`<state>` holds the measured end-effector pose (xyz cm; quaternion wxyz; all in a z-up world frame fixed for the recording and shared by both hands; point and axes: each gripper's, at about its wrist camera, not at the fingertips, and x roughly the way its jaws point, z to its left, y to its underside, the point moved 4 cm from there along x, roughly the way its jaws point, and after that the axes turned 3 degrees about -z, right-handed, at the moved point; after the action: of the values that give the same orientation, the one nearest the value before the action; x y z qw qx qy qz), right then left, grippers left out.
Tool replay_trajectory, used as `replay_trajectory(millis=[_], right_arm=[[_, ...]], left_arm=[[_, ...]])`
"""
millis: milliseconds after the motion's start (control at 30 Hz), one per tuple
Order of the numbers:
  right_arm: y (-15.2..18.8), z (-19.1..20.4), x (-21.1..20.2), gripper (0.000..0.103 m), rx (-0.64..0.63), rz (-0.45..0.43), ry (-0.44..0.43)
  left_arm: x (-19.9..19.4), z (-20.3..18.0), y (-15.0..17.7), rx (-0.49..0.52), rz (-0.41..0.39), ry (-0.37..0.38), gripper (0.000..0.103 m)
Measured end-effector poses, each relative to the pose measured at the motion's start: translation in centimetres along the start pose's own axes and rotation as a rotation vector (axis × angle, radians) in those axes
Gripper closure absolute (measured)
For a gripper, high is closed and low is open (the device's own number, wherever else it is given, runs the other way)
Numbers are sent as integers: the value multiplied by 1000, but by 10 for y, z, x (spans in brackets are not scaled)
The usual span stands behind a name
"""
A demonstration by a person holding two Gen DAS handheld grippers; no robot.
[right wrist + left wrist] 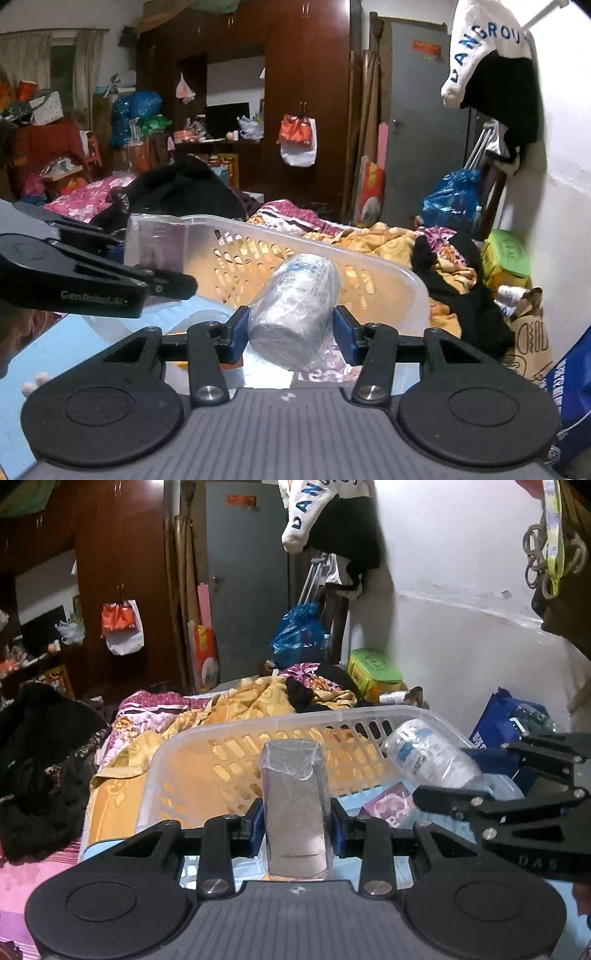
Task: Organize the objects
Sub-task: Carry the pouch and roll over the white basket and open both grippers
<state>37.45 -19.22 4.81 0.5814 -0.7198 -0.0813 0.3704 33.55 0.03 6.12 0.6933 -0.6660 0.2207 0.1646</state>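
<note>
Left wrist view: your left gripper (297, 829) clamps a grey plastic-wrapped block (295, 808), held just in front of the white slotted basket (207, 746). It looks stiff and light, its film slippery; grip its flat sides.

Right wrist view: your right gripper (290, 334) pinches a wrapped cylinder (295, 310) before the basket; round and crinkly, so hold it mid-body.

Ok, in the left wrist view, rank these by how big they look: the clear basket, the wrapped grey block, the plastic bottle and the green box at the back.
1. clear basket
2. wrapped grey block, though nearness to the camera inflates it
3. plastic bottle
4. green box, farthest away, so its true size is unsure
</note>
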Motion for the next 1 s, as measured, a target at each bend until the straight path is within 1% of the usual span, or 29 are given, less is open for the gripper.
replay_trajectory(millis=[167, 300, 367, 433, 467, 500, 533, 600, 667, 700, 767, 833, 867, 933, 1000], right_arm=[[5, 2, 1, 51, -26, 29, -6], [4, 6, 6, 51, -32, 32, -20], [2, 6, 8, 49, -42, 28, -1], [2, 6, 7, 40, -46, 21, 4], [2, 6, 5, 27, -41, 11, -3], [2, 6, 0, 18, -34, -6, -4], [2, 6, -5, 15, -30, -25, -1], [3, 6, -20, 7, -30, -63, -3], [6, 5, -41, 2, -27, -117, -7], [10, 4, -52, 0, -19, -150, -15], [24, 0, -77, 0, 0, -208, -31], [41, -6, -100, 0, 54, -266, -47], [55, -10, -110, 0, 85, -288, -58], [80, -13, -121, 0, 133, -292, -62], [105, -17, -127, 0, 186, -284, -55]], left_arm=[[1, 8, -1, -16, -4, -22, 64], [10, 12, -2, -48, 2, -19, 64], [13, 12, -1, -47, 7, -12, 64], [12, 13, -1, -44, -18, -32, 61], [10, 14, -1, -49, -31, -42, 48], [8, 15, -2, -61, -45, -46, 30], [5, 16, -3, -70, -62, -41, 24], [-5, 16, -1, -70, -100, -33, 22], [-19, 13, 4, -65, -129, -14, 22], [-31, 12, 9, -66, -154, 10, 22], [-52, 8, 22, -54, -192, 32, 22], [-79, 2, 49, -21, -243, 63, 21], [-92, -1, 66, 0, -274, 71, 18], [-110, -4, 98, 23, -309, 59, 17], [-124, -3, 134, 21, -333, 30, 17]])
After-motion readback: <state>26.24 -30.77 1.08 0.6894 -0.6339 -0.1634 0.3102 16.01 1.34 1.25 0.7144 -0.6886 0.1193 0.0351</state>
